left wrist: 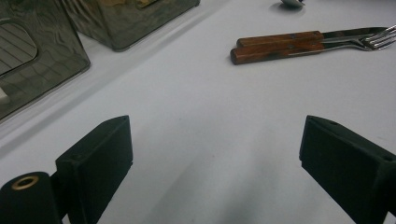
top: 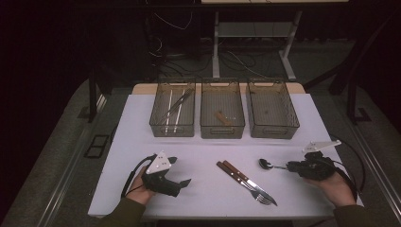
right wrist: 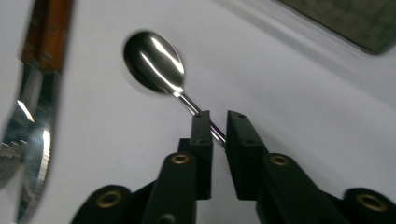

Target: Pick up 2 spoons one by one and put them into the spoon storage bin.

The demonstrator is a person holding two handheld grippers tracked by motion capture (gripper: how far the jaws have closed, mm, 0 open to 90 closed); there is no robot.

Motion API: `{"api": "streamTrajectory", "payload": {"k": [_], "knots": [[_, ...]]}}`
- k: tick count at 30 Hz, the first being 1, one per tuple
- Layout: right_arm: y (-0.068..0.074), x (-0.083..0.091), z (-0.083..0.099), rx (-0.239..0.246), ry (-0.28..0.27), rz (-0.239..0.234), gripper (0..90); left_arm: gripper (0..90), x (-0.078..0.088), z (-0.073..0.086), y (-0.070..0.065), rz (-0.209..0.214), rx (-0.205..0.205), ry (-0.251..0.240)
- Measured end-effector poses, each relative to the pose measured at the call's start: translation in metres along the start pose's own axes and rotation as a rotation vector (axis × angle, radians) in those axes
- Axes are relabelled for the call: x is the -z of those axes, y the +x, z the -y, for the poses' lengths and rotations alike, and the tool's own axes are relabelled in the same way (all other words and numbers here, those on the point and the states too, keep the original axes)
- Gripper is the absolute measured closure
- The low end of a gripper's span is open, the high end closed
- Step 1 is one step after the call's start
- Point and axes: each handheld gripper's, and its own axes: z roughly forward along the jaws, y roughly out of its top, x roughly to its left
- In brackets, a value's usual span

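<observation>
Right tool sits at the lower right of the high view, held in the person's right hand. Spoon lies on the white tabletop just left of that tool, bowl pointing left, handle running into the jaws. In the right gripper view the spoon has its bowl at upper centre of the frame; the thin handle passes between the two black jaws, which stand slightly apart with a narrow gap. The handle lies against the inner face of the left jaw; contact with the right jaw is not seen. So: jaws loose around the handle, not clamped.

Left tool sits at the lower left of the high view, in the left hand, resting near the tabletop. In the left gripper view its jaws stand wide apart with bare tabletop between them.

Knife and fork, both with wooden handles, lie side by side at lower centre, touching, between the two tools and well apart from the spoon.

Three wire baskets stand in a row at the far side: left basket holds long thin utensils, middle basket holds a small brown item, right basket.
</observation>
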Motion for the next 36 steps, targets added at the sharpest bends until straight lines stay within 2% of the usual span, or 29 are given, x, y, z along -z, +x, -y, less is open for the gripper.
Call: {"api": "streamTrajectory", "payload": {"k": [2, 4, 7, 9, 13, 21, 36], "knots": [[0.001, 0.000, -0.002, -0.004, -0.027, -0.019, 69.1, 8.1, 0.000, 0.000, 0.000, 0.000, -0.002, 0.003], [0.002, -0.003, -0.004, -0.017, -0.048, -0.058, 63.8, 8.1, 0.000, 0.000, 0.000, -0.003, 0.000, 0.001], [0.003, -0.006, -0.010, -0.006, -0.063, -0.093, 58.1, 8.1, 0.000, 0.000, 0.000, -0.004, -0.001, 0.001], [0.002, -0.009, -0.015, -0.015, -0.069, -0.118, 54.7, 8.1, 0.000, 0.000, 0.000, -0.005, -0.002, 0.006], [0.002, -0.018, -0.025, -0.020, -0.081, -0.140, 50.6, 8.1, 0.001, 0.000, 0.000, -0.005, -0.004, 0.003], [0.004, -0.034, -0.034, 0.000, -0.092, -0.166, 50.8, 8.1, 0.001, 0.000, 0.000, 0.000, -0.015, 0.013], [0.010, -0.046, -0.027, 0.042, -0.044, -0.138, 56.9, 8.1, 0.000, 0.000, 0.000, 0.004, -0.018, 0.010]]}}
